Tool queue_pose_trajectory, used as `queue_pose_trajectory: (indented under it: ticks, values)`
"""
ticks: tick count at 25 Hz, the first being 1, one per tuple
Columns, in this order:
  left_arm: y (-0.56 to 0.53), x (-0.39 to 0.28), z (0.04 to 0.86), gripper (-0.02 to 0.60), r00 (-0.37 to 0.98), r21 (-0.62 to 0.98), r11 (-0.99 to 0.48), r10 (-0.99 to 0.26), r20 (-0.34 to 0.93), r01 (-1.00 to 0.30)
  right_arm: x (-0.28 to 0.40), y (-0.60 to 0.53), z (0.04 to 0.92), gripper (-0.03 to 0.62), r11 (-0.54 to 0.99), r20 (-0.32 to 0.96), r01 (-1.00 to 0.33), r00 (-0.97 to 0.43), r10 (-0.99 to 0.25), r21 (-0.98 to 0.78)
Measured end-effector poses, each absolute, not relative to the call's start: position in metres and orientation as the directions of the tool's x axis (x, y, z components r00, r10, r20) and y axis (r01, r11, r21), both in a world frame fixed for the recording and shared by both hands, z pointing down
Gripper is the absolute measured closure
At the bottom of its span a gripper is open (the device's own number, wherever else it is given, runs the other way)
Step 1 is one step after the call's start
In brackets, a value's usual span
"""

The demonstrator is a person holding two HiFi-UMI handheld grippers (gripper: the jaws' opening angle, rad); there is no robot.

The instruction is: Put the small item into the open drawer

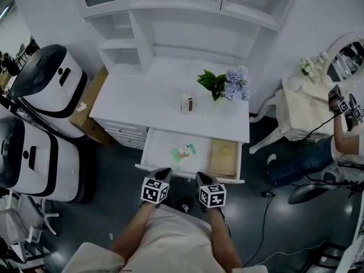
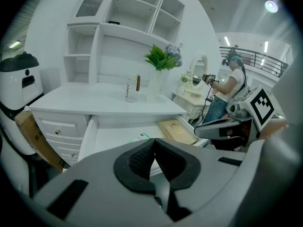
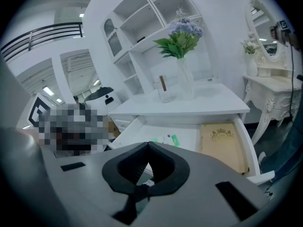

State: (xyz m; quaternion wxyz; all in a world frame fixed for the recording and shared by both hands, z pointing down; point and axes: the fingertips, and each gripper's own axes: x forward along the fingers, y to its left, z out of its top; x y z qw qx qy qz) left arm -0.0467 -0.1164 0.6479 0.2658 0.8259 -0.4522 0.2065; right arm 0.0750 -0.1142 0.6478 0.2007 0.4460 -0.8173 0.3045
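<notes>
The left tongs (image 1: 163,173) and right tongs (image 1: 202,177), pressed together and empty, hung before the drawer (image 1: 161,143); the packet (image 1: 184,151) inside suggested placing was done, only withdrawal left.

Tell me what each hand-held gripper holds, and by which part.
Nothing. The left hand-held gripper and right hand-held gripper are both shut and empty; the small item lies in the open drawer.
</notes>
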Motion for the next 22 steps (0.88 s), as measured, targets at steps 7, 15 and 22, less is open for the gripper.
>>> queue_pose_trajectory:
  ticks: [7, 15, 22]
  values:
    - [-0.116, -0.047, 0.649, 0.565, 0.503, 0.246, -0.451, -0.640, 0.580, -0.858, 0.078, -0.114, 0.646, 0.569, 0.410, 0.600, -0.856, -0.514, -0.613, -0.314]
    - [-0.120, -0.046, 0.653, 0.565, 0.502, 0.253, -0.445, -0.637, 0.585, -0.859, 0.085, -0.115, 0.649, 0.569, 0.398, 0.602, -0.861, -0.507, -0.618, -0.317]
    - [-0.123, -0.042, 0.655, 0.565, 0.506, 0.258, -0.446, -0.631, 0.588, -0.857, 0.093, -0.118, 0.649, 0.568, 0.384, 0.603, -0.866, -0.499, -0.623, -0.321]
